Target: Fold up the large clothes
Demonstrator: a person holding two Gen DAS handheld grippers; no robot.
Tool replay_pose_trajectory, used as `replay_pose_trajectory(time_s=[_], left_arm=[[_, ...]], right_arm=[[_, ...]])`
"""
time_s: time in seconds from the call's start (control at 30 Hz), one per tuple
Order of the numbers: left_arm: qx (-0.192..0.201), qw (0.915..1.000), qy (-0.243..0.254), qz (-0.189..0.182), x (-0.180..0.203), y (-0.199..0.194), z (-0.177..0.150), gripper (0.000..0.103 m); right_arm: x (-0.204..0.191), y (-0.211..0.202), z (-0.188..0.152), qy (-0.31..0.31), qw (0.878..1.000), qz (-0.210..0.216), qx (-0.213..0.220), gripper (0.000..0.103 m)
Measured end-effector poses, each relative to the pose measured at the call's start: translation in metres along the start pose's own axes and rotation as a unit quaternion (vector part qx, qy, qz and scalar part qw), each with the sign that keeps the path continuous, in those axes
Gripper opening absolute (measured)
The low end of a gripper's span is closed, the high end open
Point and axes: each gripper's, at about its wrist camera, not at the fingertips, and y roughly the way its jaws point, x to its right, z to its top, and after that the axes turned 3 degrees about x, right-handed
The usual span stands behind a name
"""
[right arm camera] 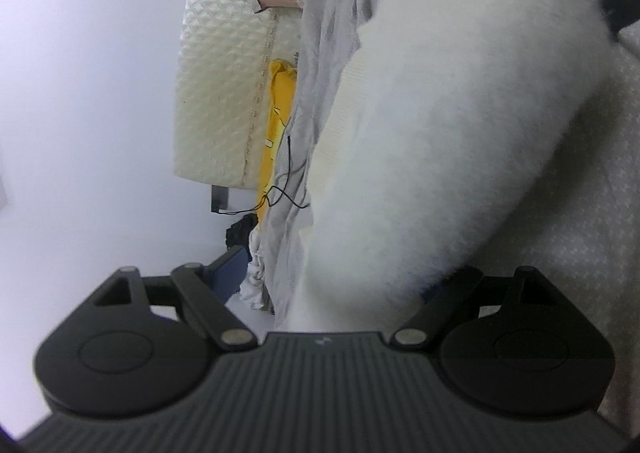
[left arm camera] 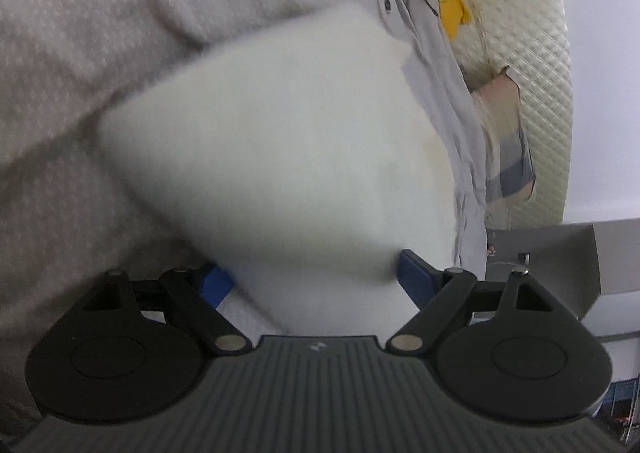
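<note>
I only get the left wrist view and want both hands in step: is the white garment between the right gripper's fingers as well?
Observer: Yes. The white garment lies between the right gripper's open jaws, and one finger stands clear of it.
Operator: Any edge to fold by?
Observer: A ribbed cream band runs along its side next to the grey sheet.
Operator: Anything by the wall?
Observer: A small dark object shows just under the yellow cloth.

Pale wall [right arm camera: 80, 93], quilted mattress [right arm camera: 216, 73]
</note>
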Motion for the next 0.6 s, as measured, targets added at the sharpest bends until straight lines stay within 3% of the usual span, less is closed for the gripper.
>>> replay_pose_trajectory(time_s=[0.13, 0.2, 0.23, 0.27, 0.47, 0.6], left_arm=[[0.018, 0.9992, 0.023, 0.027, 0.008, 0.007, 0.0, 0.077], [0.032, 0.9973, 0.051, 0.041, 0.018, 0.008, 0.001, 0.068], [0.042, 0.9958, 0.067, 0.046, 0.022, 0.006, 0.001, 0.062], [0.05, 0.9942, 0.08, 0.05, 0.025, 0.003, 0.0, 0.056], [0.086, 0.9869, 0.13, 0.042, 0.043, -0.008, -0.004, 0.039], [0.105, 0.9824, 0.152, 0.025, 0.05, -0.025, -0.01, 0.037]], right_arm=[[0.009, 0.009, -0.001, 0.007, 0.999, -0.051, -0.004, 0.087], [0.013, 0.013, -0.001, -0.005, 0.997, -0.083, -0.002, 0.077], [0.014, 0.015, -0.001, -0.012, 0.995, -0.1, -0.002, 0.066], [0.016, 0.017, -0.001, -0.014, 0.994, -0.107, -0.003, 0.065], [0.014, 0.01, -0.004, -0.031, 0.995, -0.096, -0.003, 0.052], [0.003, 0.006, -0.005, -0.058, 0.996, -0.071, 0.01, 0.049]])
